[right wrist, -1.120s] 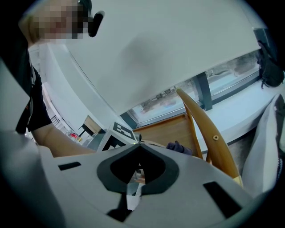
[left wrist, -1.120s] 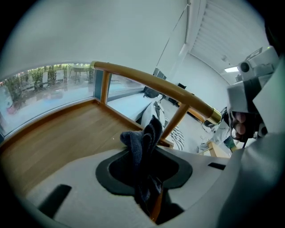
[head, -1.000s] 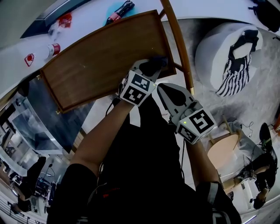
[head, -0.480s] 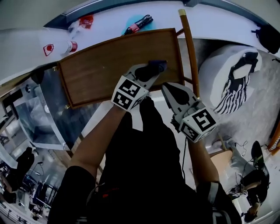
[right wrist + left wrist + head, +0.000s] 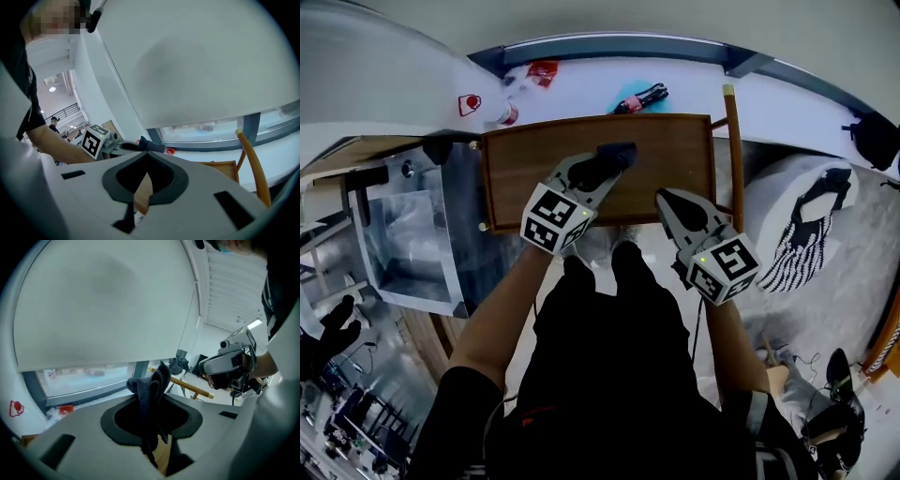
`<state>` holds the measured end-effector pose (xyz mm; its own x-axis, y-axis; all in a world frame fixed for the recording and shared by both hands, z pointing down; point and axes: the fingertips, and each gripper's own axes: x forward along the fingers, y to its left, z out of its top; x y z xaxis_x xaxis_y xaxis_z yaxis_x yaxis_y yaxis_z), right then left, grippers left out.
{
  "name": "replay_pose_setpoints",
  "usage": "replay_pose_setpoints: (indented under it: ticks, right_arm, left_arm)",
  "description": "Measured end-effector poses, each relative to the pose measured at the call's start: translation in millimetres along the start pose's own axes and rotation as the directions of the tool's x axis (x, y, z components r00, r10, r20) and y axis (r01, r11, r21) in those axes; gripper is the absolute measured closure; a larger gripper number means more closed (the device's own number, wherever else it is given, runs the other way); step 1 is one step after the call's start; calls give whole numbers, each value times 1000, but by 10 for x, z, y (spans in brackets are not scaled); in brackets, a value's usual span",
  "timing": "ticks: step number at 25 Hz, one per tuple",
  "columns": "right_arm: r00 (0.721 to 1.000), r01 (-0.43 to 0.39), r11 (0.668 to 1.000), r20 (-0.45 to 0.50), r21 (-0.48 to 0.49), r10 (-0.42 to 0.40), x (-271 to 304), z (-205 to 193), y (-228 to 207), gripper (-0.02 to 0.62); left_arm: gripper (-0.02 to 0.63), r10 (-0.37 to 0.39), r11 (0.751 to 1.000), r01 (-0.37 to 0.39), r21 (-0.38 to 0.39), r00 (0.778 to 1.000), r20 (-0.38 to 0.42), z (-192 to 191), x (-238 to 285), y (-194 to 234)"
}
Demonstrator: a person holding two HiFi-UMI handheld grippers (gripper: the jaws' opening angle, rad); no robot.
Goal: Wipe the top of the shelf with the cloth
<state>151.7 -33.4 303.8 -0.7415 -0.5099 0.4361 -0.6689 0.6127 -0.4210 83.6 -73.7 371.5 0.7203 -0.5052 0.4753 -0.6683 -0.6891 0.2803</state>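
Head view: high over the person, facing steeply down past both arms. The shelf top sits mid-frame at middling range, with the left gripper and right gripper just below it.

Left gripper view: mounted low on that gripper, very near its jaws, tilted up toward the window.

Right gripper view: same close mount, facing the same window wall.

Shared: each gripper view catches the other gripper off to one side. The wooden post shows in all three views, and so does the cloth.
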Motion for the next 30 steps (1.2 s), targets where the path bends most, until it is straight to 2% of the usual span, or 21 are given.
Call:
replay_pose_setpoints:
  ticks: [7,14,20,30]
  right_arm:
    - [999,-43,995,17,-88,45,211,339,484,592]
    - [995,-76,983,56,-166,86,355,710,941,591]
    - [987,-100,968,98,-228,125,423,1038,1323,591]
    - [973,-128,947,149,-294,177,456,1350,1879,592]
  left_arm:
    - [477,75,997,-76,9,994,76,314,-751,257]
    - [477,126,991,-133,29,977,173,655,-1442,412]
    - [477,146,985,-164,50,955,258,969,-1925,416]
    - [477,149,976,-198,94,914,377,1391,-2613,327]
